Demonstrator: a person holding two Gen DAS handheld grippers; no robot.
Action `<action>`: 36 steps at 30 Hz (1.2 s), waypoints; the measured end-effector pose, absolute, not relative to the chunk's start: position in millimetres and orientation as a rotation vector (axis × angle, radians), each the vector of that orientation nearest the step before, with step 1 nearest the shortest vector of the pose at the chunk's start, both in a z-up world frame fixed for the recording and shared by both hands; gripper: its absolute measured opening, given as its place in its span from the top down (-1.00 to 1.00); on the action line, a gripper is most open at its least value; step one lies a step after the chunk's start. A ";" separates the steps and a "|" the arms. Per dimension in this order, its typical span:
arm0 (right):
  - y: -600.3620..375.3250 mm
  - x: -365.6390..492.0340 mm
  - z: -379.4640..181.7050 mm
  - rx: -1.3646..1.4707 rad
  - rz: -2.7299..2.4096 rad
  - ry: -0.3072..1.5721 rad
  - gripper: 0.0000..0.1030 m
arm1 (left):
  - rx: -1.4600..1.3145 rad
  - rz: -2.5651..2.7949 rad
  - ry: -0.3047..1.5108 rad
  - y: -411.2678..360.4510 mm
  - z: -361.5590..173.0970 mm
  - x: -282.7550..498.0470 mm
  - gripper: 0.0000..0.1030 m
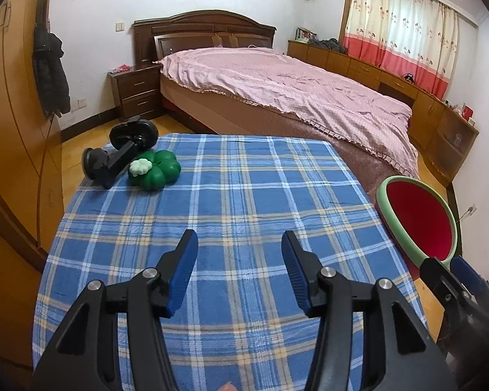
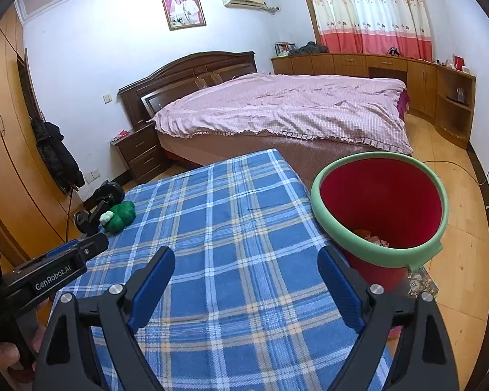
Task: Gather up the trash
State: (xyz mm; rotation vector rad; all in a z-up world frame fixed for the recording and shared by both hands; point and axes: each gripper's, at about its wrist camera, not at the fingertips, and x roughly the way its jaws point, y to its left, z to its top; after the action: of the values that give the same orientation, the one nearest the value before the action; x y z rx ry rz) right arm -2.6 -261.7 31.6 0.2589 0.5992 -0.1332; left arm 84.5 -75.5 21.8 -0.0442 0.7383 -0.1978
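A red bin with a green rim point(image 2: 379, 208) stands on the floor at the right side of the table, with crumpled trash at its bottom point(image 2: 373, 236); it also shows in the left wrist view point(image 1: 419, 215). My left gripper point(image 1: 239, 244) is open and empty over the blue plaid tablecloth point(image 1: 244, 195). My right gripper point(image 2: 246, 260) is open and empty over the table's right part point(image 2: 228, 228), just left of the bin. No loose trash shows on the cloth.
A green clover-shaped object with a white flower point(image 1: 155, 169) and a black suction mount point(image 1: 120, 150) lie at the table's far left corner. A bed with a pink cover point(image 1: 293, 91) stands behind the table. A wardrobe point(image 1: 13, 114) is at the left.
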 end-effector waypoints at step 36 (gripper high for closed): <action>-253.8 -8.3 34.9 0.251 -0.124 0.585 -0.77 | -0.039 -0.161 0.684 -70.9 31.9 71.4 -0.04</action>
State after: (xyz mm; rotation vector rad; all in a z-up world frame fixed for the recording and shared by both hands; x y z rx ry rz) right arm -8.3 -253.8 34.9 0.2506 0.5847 -0.1238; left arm 71.4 -70.9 31.9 -0.0392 0.6840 -0.1606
